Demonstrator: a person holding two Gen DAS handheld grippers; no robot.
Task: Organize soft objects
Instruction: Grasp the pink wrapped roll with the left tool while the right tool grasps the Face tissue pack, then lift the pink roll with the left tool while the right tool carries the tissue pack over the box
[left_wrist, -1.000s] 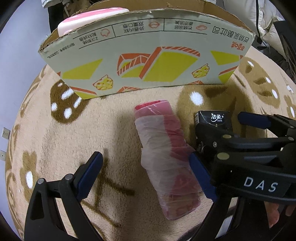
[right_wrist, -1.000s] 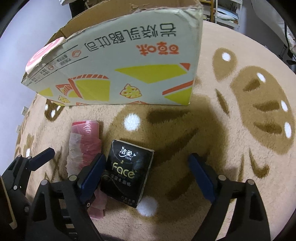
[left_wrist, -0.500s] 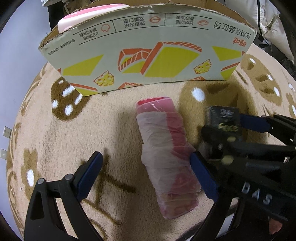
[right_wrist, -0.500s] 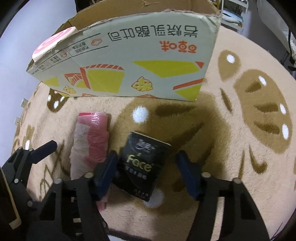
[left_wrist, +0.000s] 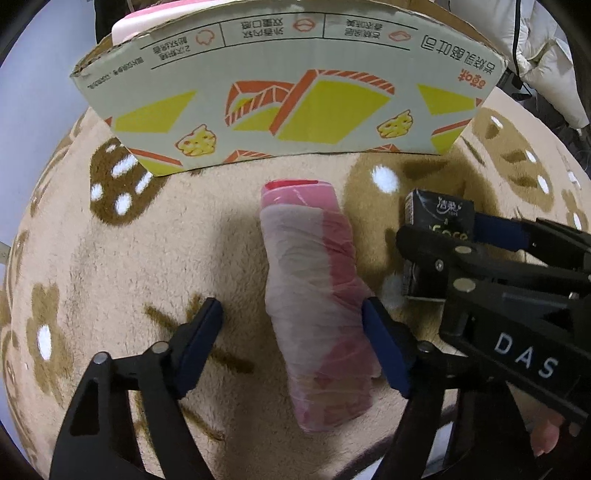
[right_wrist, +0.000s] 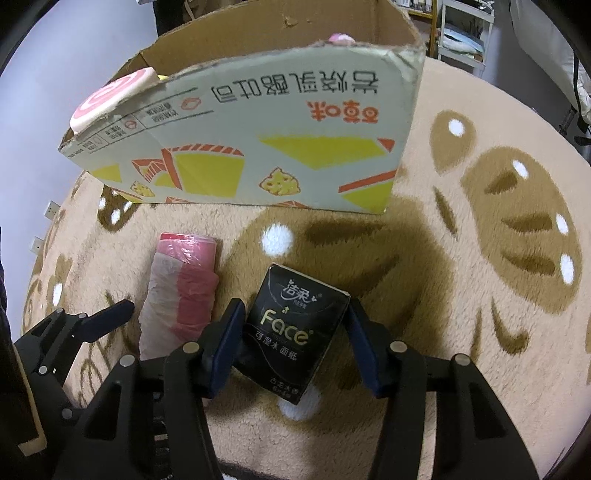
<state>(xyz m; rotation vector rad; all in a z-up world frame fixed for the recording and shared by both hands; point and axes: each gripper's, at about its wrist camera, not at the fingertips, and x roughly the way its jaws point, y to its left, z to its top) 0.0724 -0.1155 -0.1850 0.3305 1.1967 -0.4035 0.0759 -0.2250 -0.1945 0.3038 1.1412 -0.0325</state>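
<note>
A pink roll wrapped in thin plastic (left_wrist: 317, 295) lies on the beige carpet, also in the right wrist view (right_wrist: 183, 291). My left gripper (left_wrist: 295, 334) is open, its blue pads on either side of the roll; the right pad touches it. A black "Face" tissue pack (right_wrist: 295, 328) sits right of the roll, also in the left wrist view (left_wrist: 437, 221). My right gripper (right_wrist: 295, 345) is shut on the pack, both blue pads against its sides. A printed cardboard box (right_wrist: 258, 147) stands open behind them, also in the left wrist view (left_wrist: 295, 96).
A pink-and-white soft item (right_wrist: 110, 98) pokes over the box's left rim, also in the left wrist view (left_wrist: 147, 22). The patterned carpet (right_wrist: 498, 240) extends to the right. White bedding (left_wrist: 546, 62) lies at the far right.
My right gripper has closed from wide open onto the black tissue pack. My left gripper has narrowed around the pink roll, and both have shifted slightly toward the box.
</note>
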